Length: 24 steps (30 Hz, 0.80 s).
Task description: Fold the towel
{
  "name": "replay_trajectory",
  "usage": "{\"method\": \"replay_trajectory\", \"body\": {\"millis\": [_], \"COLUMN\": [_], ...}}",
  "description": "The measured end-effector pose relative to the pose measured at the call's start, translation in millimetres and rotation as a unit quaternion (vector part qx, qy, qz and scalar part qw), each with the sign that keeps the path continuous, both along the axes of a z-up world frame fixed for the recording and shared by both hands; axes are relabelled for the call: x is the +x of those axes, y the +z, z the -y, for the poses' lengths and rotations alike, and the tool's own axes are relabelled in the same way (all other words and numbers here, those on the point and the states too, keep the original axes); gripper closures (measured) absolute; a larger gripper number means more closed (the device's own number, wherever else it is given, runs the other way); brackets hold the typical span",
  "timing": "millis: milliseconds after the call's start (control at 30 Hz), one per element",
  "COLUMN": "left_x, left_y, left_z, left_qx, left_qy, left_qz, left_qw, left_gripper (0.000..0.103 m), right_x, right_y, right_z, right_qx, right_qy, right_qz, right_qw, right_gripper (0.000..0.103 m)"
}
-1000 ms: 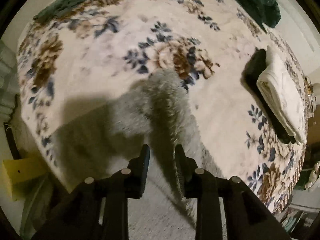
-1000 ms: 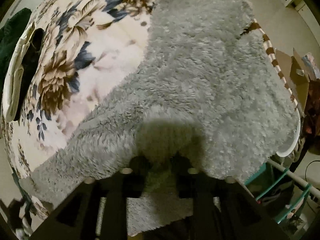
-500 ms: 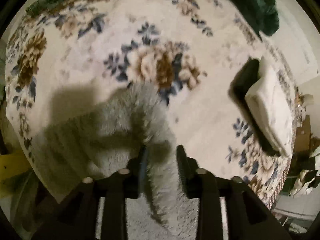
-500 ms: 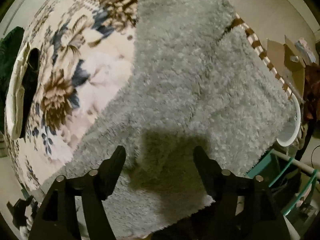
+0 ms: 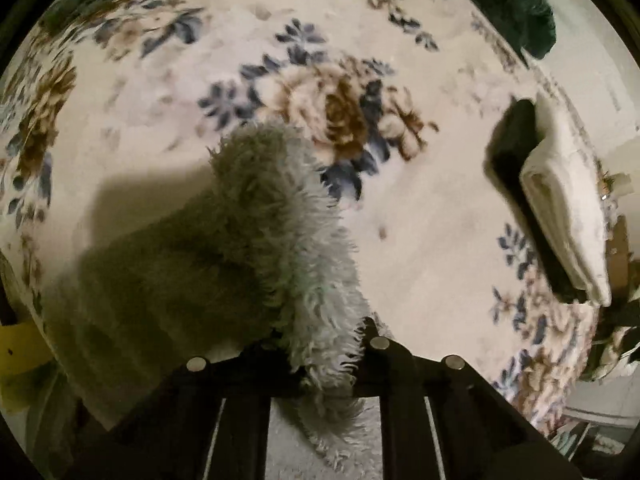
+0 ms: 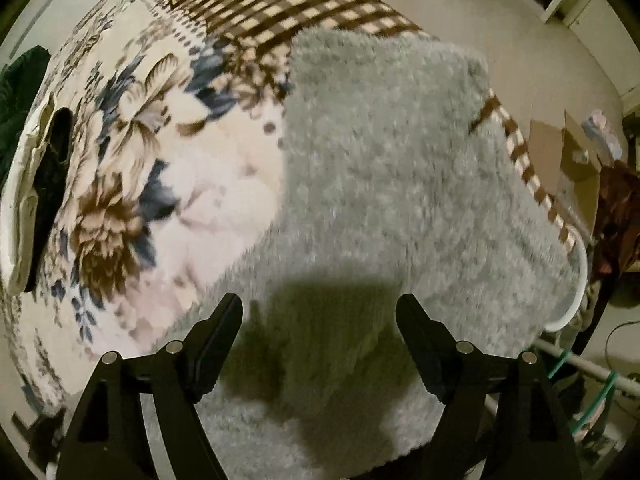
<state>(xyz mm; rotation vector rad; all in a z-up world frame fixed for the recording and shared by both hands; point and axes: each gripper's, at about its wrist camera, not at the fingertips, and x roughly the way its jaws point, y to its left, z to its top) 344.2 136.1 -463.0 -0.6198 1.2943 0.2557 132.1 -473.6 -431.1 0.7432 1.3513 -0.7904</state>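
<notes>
A fluffy grey towel (image 6: 384, 184) lies spread over the near corner of a floral blanket (image 6: 132, 168), its edge hanging past the checked border. My right gripper (image 6: 320, 316) stands wide open just above the towel, nothing between its fingers. In the left wrist view a bunched fold of the same grey towel (image 5: 276, 232) rises up, and my left gripper (image 5: 320, 344) is shut on it; the pile hides the fingertips.
A folded cream towel (image 5: 568, 216) on a dark cloth lies at the right of the floral blanket (image 5: 420, 240). A dark green fabric heap (image 5: 516, 4) sits at the far edge. Cardboard box (image 6: 560, 160) and floor clutter lie beyond the bed.
My right gripper let go of the towel, opened wide and drew back. My left gripper stayed shut on its fold and carried it forward over the blanket.
</notes>
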Motion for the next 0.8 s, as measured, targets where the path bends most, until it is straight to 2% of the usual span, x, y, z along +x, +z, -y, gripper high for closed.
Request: {"method": "replay_trajectory", "body": {"millis": [100,200,233,300,367,533,633,700,800], "left_x": [-21.1,-39.7,-48.2,-65.6,-78.5,-117.9,-140.6,-153.0,-165.2], "left_y": [16.5,32.1,36.9,45.7,47.6,42.8,29.7,18.2,0.7], "left_z": [-10.4,-18.3,-21.8,-28.6,-34.0,-49.0,-58.5,-65.0,-71.2], "left_qx": [0.001,0.001,0.001,0.006,0.001,0.001,0.005,0.011,0.042], "left_qy": [0.008,0.022,0.026,0.033,0.041,0.052,0.063,0.068,0.067], "left_qz": [0.014,0.022,0.025,0.03,0.029,0.018,0.0,-0.013,-0.032], "left_qw": [0.9999,0.9995,0.9994,0.999,0.9987,0.9985,0.998,0.9975,0.9963], "left_gripper": [0.094,0.094,0.094,0.094,0.094,0.094,0.094,0.094,0.094], "right_x": [18.6,30.6,32.1,30.4,24.6,-22.1,-73.1,-106.4,-150.7], "right_y": [-6.3,-23.9,-29.3,-26.6,-11.6,41.4,60.5,58.1,43.9], "right_z": [15.2,25.7,28.5,27.9,24.1,25.9,32.0,36.8,43.8], "right_qx": [-0.038,-0.04,-0.033,-0.03,-0.049,-0.07,-0.073,-0.062,-0.049], "right_qy": [0.009,0.012,0.012,0.02,0.031,0.009,-0.024,-0.045,-0.072], "right_qz": [-0.017,-0.047,-0.055,-0.048,-0.034,0.018,0.027,0.03,0.014], "right_qw": [0.999,0.998,0.998,0.998,0.998,0.997,0.997,0.997,0.996], "right_gripper": [0.022,0.022,0.026,0.072,0.09,0.092,0.092,0.093,0.093]}}
